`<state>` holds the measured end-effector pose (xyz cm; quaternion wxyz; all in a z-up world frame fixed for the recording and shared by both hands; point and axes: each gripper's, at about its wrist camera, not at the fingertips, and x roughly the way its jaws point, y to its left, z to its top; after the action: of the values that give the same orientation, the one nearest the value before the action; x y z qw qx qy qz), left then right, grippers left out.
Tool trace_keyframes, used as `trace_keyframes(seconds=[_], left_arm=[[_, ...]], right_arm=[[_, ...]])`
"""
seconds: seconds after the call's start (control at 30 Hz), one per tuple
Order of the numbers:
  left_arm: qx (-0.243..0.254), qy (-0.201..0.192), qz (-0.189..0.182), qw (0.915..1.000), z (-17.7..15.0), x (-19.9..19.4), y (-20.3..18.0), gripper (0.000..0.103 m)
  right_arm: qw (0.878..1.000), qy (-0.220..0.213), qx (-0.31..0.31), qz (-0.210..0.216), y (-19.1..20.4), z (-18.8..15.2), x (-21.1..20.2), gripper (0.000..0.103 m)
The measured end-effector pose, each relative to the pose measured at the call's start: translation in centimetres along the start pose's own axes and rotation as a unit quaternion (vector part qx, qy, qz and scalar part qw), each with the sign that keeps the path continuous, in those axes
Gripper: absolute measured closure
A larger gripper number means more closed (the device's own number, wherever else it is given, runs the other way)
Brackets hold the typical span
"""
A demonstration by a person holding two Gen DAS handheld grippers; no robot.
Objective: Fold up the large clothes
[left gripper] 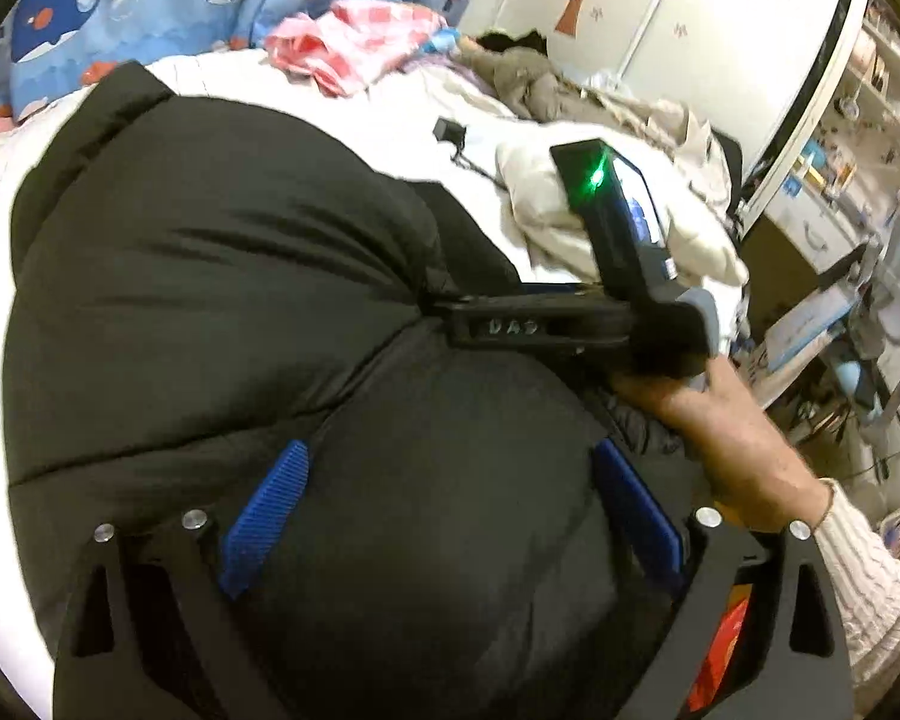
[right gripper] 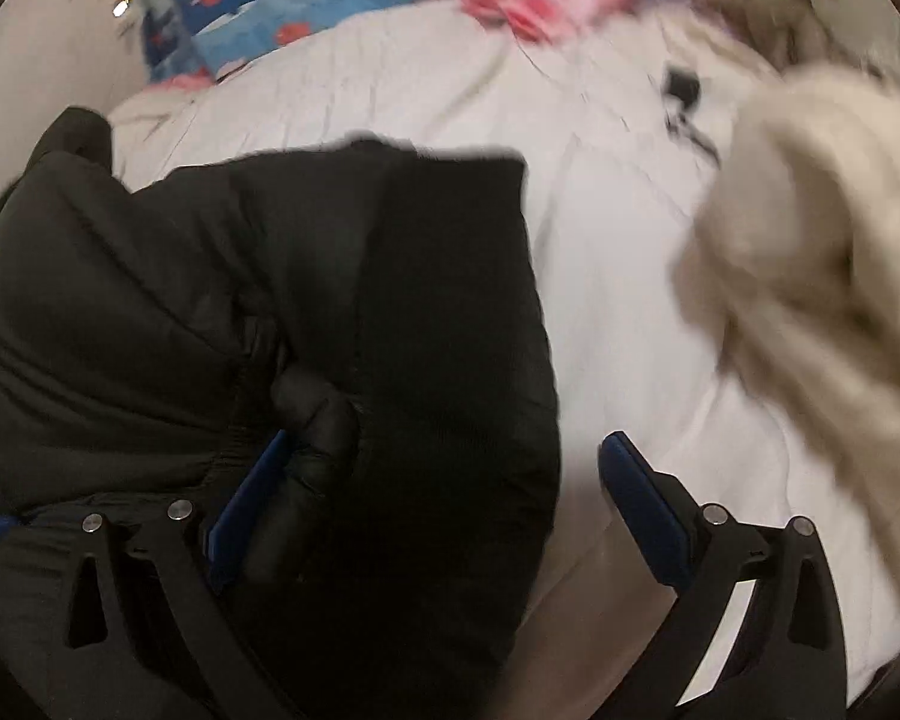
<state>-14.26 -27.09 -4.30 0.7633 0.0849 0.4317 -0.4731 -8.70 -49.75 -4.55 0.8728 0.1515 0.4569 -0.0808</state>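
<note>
A bulky black quilted puffer jacket [left gripper: 240, 300] lies bunched on a white bedsheet [right gripper: 618, 300], filling most of the left wrist view and the left half of the right wrist view. The left gripper [left gripper: 444, 516] hangs over the jacket with its two blue ribbed pads [left gripper: 267, 516] spread wide, one on each side of a puffed panel; the padding swells up between them, but the pads do not press on it. The right gripper [right gripper: 438, 510] also stands wide open: its left blue pad [right gripper: 246, 510] lies against a fold of the black jacket, while the other pad sits over the bare sheet just beside the jacket's edge, so nothing is clamped. In the left wrist view the right gripper's black body [left gripper: 576, 318], with a green light on its upright block, rests at the jacket's right side, held by a bare hand [left gripper: 726, 420] coming out of a white cable-knit sleeve [left gripper: 864, 588]. Beyond the jacket, a cream fleecy garment [right gripper: 810, 276] lies rumpled on the sheet, blurred in the right wrist view. Farther back are a pink-and-white crumpled cloth [left gripper: 354, 39], a grey-brown heap of clothes [left gripper: 546, 84] and blue pillows printed with whales [left gripper: 90, 18]. A small black object with a cord [left gripper: 450, 132] sits on the sheet near the cream garment.
</note>
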Motion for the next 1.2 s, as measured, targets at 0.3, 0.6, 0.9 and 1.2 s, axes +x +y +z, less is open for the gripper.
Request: trace_keyframes(seconds=[0.3,0.6,0.9,1.2], left_arm=[[0.002,-0.004,0.009,0.9999,-1.5,-0.7,-0.4,0.007],[0.027,0.002,0.023,0.9994,-2.7,-0.7,-0.9,0.007],[0.023,-0.002,0.039,0.999,-3.0,-2.5,-1.4,0.008],[0.031,-0.036,0.098,0.9941,-3.0,-3.0,1.0,0.007]], right_arm=[[0.996,-0.089,-0.028,-0.001,1.5,-2.2,-10.3,0.007],[0.999,-0.025,-0.018,-0.014,-0.1,-5.6,-5.8,0.007],[0.997,-0.05,-0.064,-0.005,4.7,3.2,-3.2,0.007],[0.997,-0.028,0.033,0.063,-1.1,0.2,3.6,0.007]])
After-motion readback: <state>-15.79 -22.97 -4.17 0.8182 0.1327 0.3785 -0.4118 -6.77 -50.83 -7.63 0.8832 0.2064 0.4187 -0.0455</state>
